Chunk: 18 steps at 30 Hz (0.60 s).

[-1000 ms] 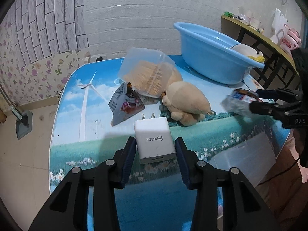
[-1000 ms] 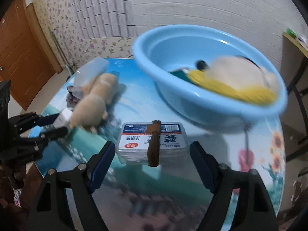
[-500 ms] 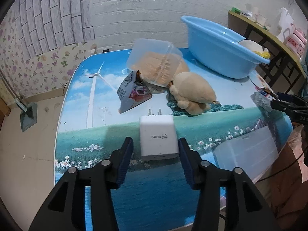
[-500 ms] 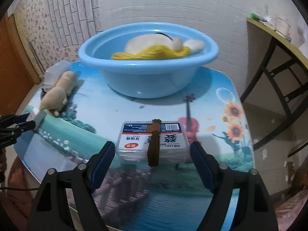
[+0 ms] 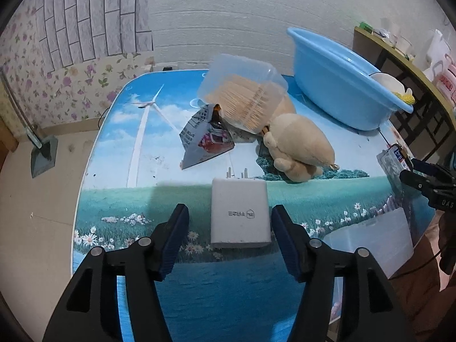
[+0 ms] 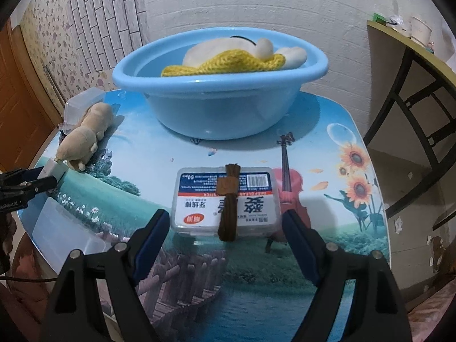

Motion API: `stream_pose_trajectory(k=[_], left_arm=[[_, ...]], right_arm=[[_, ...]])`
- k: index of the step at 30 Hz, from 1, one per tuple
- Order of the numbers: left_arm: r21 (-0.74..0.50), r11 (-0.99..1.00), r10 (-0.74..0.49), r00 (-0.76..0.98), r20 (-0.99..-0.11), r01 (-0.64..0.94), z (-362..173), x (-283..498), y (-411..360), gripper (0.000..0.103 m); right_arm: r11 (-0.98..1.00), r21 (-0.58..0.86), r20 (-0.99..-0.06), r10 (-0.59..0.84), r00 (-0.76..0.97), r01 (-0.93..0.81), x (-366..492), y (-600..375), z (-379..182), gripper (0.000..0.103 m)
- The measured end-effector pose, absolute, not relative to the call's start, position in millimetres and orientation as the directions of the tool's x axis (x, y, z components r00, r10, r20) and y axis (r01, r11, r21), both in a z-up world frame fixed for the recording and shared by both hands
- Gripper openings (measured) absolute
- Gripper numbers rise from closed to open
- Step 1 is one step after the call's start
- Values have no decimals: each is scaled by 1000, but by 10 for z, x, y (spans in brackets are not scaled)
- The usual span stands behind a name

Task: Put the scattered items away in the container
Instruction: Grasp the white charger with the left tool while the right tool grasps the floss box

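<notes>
A white charger block [image 5: 240, 211] lies between the fingers of my left gripper [image 5: 229, 238], whose jaws stand apart from its sides. My right gripper [image 6: 226, 229] is shut on a clear floss-pick box [image 6: 225, 201] with a brown cord bundle [image 6: 228, 203] on top, held above the table. The blue basin [image 6: 219, 85] stands beyond it with a white plush and yellow knit [image 6: 228, 59] inside. On the table lie a tan plush [image 5: 299, 146], a clear tub of cotton swabs [image 5: 245, 97] and a snack packet [image 5: 205, 142].
A clear plastic lid [image 5: 370, 239] lies at the table's near edge, between the grippers. A dark-framed side table [image 6: 413, 65] with cups stands to the right of the table. A brick-pattern wall is behind.
My left gripper has opened off the charger block and pulled back a little. My right gripper has swung right with the box and now faces the basin squarely.
</notes>
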State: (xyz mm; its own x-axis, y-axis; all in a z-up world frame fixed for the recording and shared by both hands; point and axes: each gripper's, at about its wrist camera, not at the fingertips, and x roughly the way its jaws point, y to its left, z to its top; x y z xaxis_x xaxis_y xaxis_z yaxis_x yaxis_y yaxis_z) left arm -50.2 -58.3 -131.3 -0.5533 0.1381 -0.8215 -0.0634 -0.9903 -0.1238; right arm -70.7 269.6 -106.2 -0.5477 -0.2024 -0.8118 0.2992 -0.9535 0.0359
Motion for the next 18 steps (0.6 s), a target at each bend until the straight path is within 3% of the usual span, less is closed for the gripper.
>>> stream_pose_trajectory(k=[8, 10, 12, 18], left_arm=[[-44, -995, 87, -587, -805, -87, -1347, -463, -475, 60], [-28, -995, 78, -591, -803, -93, -1347, -464, -467, 54], [-41, -994, 91, -594, -799, -97, -1332, -465, -477, 38], [-37, -995, 86, -600, -796, -93, -1324, -435, -466, 38]], right_arm=[[-963, 45, -805, -193, -560, 267, -752, 2717, -1147, 85], [-970, 47, -789, -183, -587, 240, -739, 2751, -1147, 85], [-974, 49, -768, -178, -616, 219, -716, 2790, -1115, 85], [-957, 135, -730, -271, -627, 256, -655, 2876, -982, 82]])
